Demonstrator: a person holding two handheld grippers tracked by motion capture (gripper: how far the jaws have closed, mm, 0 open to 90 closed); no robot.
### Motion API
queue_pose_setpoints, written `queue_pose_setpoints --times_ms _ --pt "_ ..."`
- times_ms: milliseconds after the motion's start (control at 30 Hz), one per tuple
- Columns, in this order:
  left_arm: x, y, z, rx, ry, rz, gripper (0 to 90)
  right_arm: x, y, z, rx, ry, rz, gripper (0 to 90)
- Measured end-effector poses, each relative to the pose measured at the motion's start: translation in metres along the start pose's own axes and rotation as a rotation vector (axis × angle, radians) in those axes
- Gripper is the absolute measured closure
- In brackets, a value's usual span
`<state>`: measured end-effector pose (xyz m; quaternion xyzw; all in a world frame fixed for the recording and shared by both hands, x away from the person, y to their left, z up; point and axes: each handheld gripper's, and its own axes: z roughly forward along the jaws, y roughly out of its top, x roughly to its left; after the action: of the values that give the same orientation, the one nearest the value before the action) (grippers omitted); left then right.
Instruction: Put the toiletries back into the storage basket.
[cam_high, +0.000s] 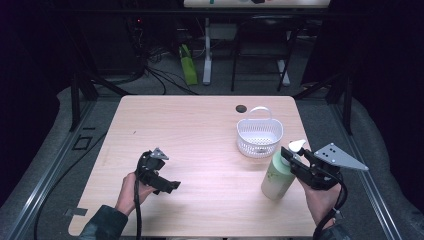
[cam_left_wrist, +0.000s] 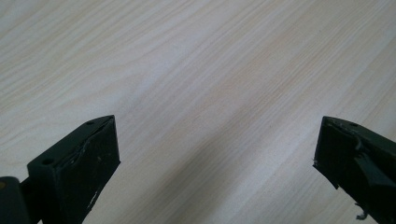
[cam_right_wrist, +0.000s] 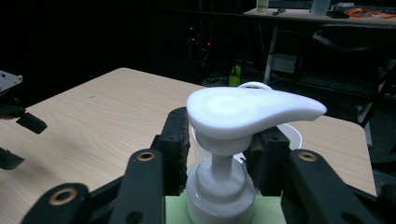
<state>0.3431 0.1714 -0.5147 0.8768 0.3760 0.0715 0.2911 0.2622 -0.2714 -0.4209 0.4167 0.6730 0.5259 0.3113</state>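
A pale green pump bottle with a white pump head stands upright near the table's right front edge. My right gripper reaches in from the right and is shut on the bottle's upper part, just under the pump; its black fingers press on either side of the neck. My left gripper is held low over the wooden table at the front left. Its jaws stand wide apart over bare wood in the left gripper view, so the left gripper is open and holds nothing.
A white perforated basket with a raised handle stands just behind the bottle, and its rim peeks out past the pump. A small dark hole marks the tabletop behind it. Stands, cables and a desk fill the dark background.
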Motion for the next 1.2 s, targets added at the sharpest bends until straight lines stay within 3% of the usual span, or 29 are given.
queue_pose_setpoints --times_ms 333,567,667,1200 --pt "-0.0002 -0.0003 0.0007 0.007 -0.003 0.002 0.0 -0.0014 -0.0005 -0.0008 -0.005 -0.005 0.0 67.0" --pt "-0.0003 0.0001 0.0013 0.01 0.003 0.005 0.0 -0.0031 -0.0014 -0.0006 -0.016 0.002 0.027 67.1" --pt "0.0 0.0015 0.0004 0.008 0.01 0.004 0.0 -0.0038 -0.0018 -0.0002 -0.024 0.014 0.061 67.1" --pt "0.003 0.0025 0.0005 -0.001 0.02 -0.014 0.0 -0.001 0.0009 0.0011 -0.016 0.013 0.033 67.2"
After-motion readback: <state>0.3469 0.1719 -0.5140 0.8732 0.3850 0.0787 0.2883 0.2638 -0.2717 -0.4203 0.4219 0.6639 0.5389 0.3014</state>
